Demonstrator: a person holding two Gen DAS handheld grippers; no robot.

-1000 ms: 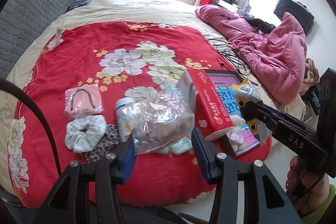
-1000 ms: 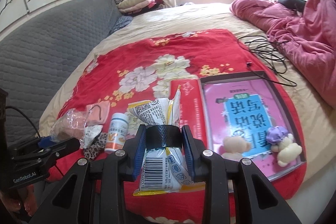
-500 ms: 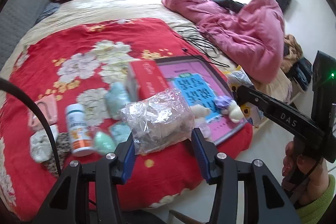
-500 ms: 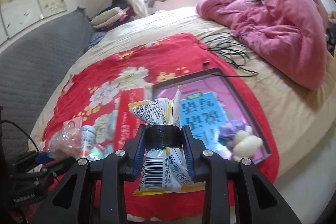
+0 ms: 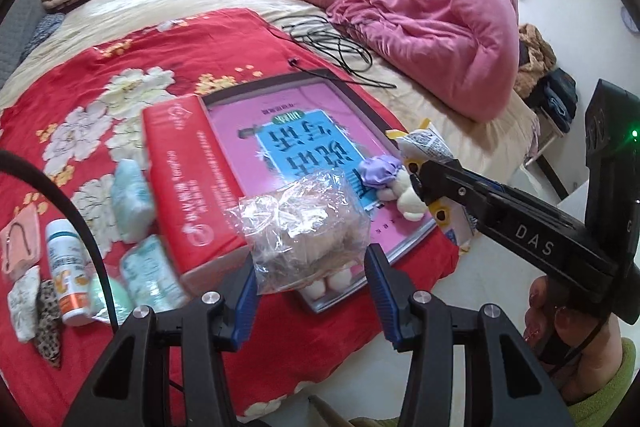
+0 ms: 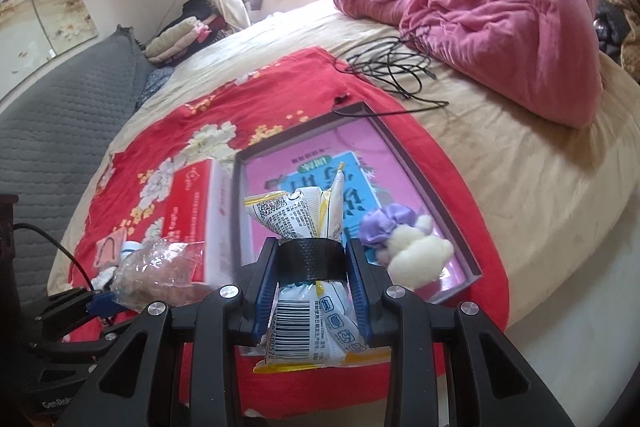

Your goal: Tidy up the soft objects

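My left gripper (image 5: 308,279) is shut on a crumpled clear plastic bag (image 5: 304,223) with something brownish inside, held above the near corner of the open box (image 5: 280,83). My right gripper (image 6: 312,267) is shut on a white and yellow snack packet (image 6: 298,217), squeezed at its waist. It hovers over the box's (image 6: 404,151) near end. In the box lie a purple and a cream plush toy (image 6: 416,247) on a pink and blue printed sheet. The right gripper (image 5: 418,179) shows in the left wrist view beside the plush toys (image 5: 380,173). The left gripper (image 6: 96,301) with its bag (image 6: 160,275) shows low on the left.
A red box lid (image 5: 192,187) lies left of the box on the red flowered cloth (image 5: 120,75). Further left are tissue packs (image 5: 130,195), a pill bottle (image 5: 66,271), scrunchies (image 5: 24,291) and a pink pouch (image 5: 20,243). Black cables (image 5: 332,47) and a pink duvet (image 5: 420,19) lie beyond. The bed edge and floor are close below.
Both grippers have travelled right along the bed, each still holding its item, from over the small items to over the open box. The views have rolled slightly.
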